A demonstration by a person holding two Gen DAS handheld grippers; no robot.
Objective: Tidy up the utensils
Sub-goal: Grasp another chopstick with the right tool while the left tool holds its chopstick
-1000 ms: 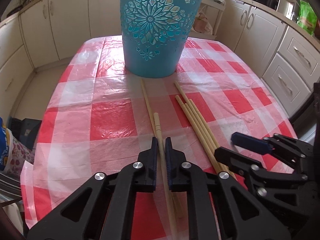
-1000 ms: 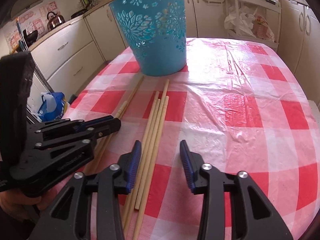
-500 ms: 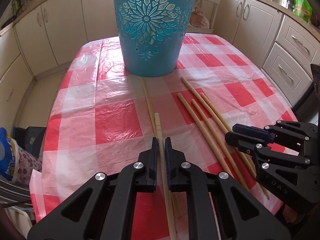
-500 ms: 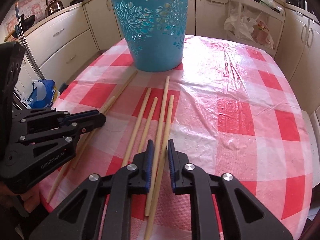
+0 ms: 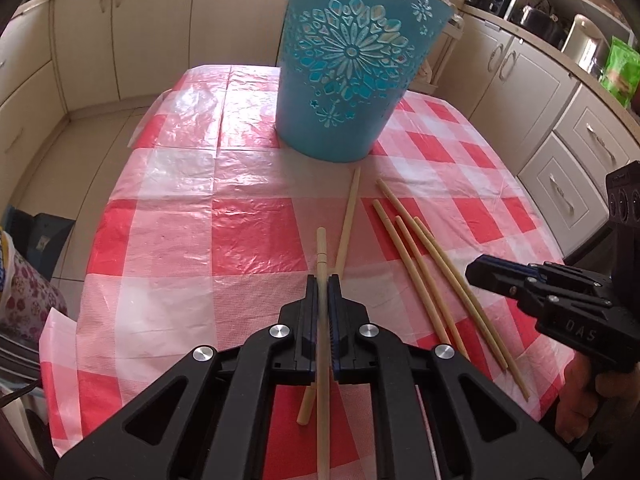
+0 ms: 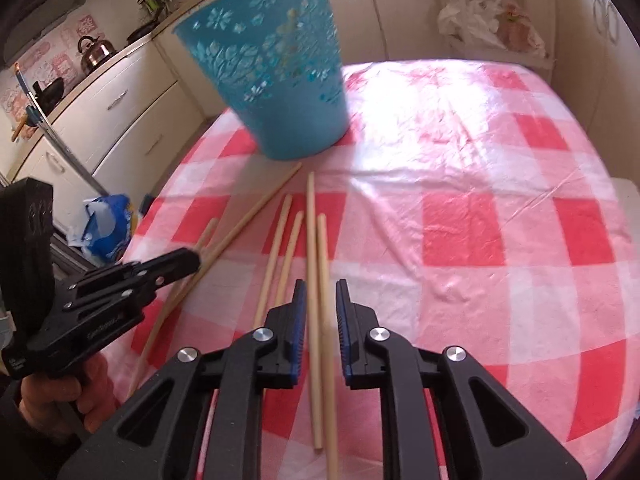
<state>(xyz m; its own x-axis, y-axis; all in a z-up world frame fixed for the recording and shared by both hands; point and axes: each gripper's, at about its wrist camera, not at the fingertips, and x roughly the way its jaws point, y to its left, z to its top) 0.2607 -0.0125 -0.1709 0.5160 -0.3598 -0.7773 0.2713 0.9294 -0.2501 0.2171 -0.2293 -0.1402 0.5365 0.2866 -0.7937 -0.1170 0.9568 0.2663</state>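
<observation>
— Bamboo, by the look of it: the left gripper is clamped on one chopstick, its tip poking out past the pads and seemingly lifted off the checked tablecloth.

— And the right gripper?

— Its jaws stand apart, straddling two chopsticks that lie between them on the cloth; whether either is touched, I cannot tell.

— What else is down there?

— A long stick just beside the held one, then a loose fan of four sticks further right, all flat on the table.

— And beyond those?

— The blue basket stands upright at the far side, well apart from both grippers. I cannot see inside it.

— So how far along?

— Early, I'd judge. One chopstick is in hand, none visibly in the basket, and every other stick is left to gather and carry across.
</observation>
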